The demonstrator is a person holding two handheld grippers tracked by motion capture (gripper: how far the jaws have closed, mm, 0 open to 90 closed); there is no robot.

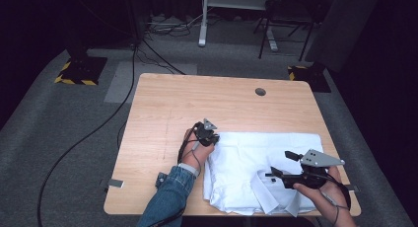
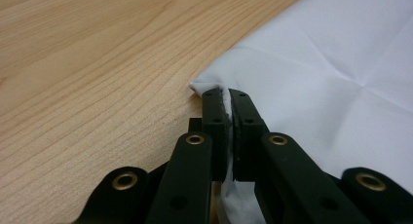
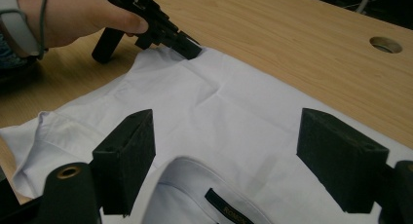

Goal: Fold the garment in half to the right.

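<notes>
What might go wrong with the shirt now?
The left tool pinches only the very corner of the shirt, so the cloth may slip out if it is pulled. The right tool hangs open over the collar; closing there might crumple the collar or grab too many layers.

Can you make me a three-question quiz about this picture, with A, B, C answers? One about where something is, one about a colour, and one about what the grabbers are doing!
1. Where does the shirt lie on the table?
A. far edge
B. near right part
C. left edge

2. What colour is the shirt?
A. white
B. red
C. green

3. What is the left gripper doing?
A. hanging open in the air
B. shut on the shirt's corner
C. holding a cup

Answers:
1 B, the high view shows it by the person's edge, right of the middle.
2 A, the cloth is white in every view.
3 B, its jaws pinch the cloth. The right gripper is open above the collar.
</notes>
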